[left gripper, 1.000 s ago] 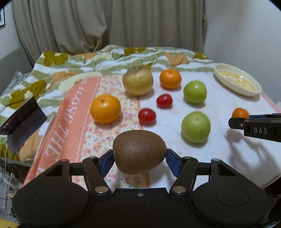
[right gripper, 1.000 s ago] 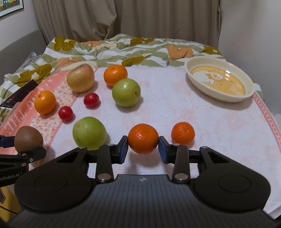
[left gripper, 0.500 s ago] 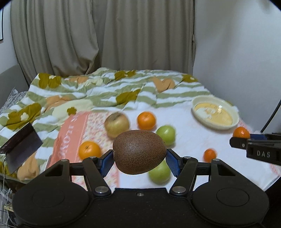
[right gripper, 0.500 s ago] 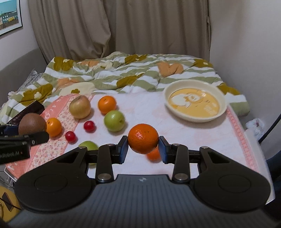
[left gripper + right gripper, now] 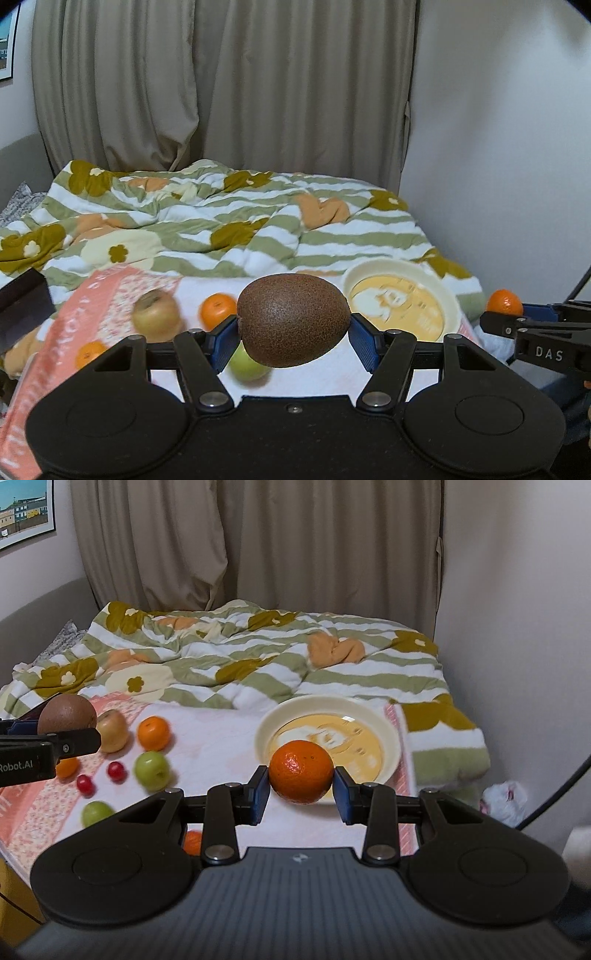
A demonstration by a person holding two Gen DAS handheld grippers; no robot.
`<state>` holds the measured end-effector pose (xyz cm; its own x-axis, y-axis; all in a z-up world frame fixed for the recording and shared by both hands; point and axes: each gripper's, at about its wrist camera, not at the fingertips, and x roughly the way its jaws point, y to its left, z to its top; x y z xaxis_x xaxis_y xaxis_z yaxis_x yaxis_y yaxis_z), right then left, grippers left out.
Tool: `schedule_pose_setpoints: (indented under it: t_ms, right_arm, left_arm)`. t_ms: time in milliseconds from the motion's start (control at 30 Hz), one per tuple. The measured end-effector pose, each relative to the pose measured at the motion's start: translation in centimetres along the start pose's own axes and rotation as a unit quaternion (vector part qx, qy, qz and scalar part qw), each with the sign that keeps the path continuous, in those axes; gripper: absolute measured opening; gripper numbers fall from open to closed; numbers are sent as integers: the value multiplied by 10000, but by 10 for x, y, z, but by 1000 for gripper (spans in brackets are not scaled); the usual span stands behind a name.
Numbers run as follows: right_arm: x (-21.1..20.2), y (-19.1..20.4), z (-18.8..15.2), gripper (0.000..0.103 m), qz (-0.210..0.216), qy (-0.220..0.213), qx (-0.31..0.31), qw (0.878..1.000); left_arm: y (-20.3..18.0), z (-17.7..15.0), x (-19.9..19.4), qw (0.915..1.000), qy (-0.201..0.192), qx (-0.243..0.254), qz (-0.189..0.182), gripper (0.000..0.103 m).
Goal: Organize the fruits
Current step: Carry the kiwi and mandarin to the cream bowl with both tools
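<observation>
My left gripper (image 5: 293, 338) is shut on a brown kiwi (image 5: 293, 319), held in the air above the table. My right gripper (image 5: 301, 788) is shut on an orange mandarin (image 5: 301, 771), just in front of the cream bowl (image 5: 388, 731). That bowl (image 5: 448, 295) shows to the right of the kiwi in the left wrist view. On the cloth lie a yellow apple (image 5: 112, 731), an orange (image 5: 153, 733), green apples (image 5: 151, 770) (image 5: 96, 812), two small red fruits (image 5: 116, 770) (image 5: 85, 784) and another mandarin (image 5: 192, 842) partly hidden under the right gripper.
A white and pink tablecloth (image 5: 221, 746) covers the table, with a striped flowered blanket (image 5: 258, 664) behind it. Curtains and a white wall stand at the back and right. A dark flat object (image 5: 22, 302) lies at the table's left edge.
Both grippers have risen and moved toward the bowl, each still holding its fruit. The fruits on the cloth now appear lower and farther away.
</observation>
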<state>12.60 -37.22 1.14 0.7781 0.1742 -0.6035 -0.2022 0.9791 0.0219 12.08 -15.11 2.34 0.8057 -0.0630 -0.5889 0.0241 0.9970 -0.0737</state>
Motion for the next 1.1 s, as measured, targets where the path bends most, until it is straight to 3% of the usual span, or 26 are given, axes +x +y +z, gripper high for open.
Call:
schedule_pose_setpoints:
  t_ms: [300,633,900,1100]
  right_arm:
    - [64,-53,35,52,-14,104,-66,9999]
    - [140,-86,58,52,-71,348,217,9991]
    - [176,-109,61,52,-278,555,444,9971]
    - [188,-128,57,52,-403,690,584,9951]
  left_arm:
    - [-41,37,75,9993,113,180,-314,68]
    - [-71,62,178,9937,392,876,-586,68]
    - [-104,50,240,9797,761,1602,-935,68]
    - [-123,36,266,9688,1006,1989,-1083,68]
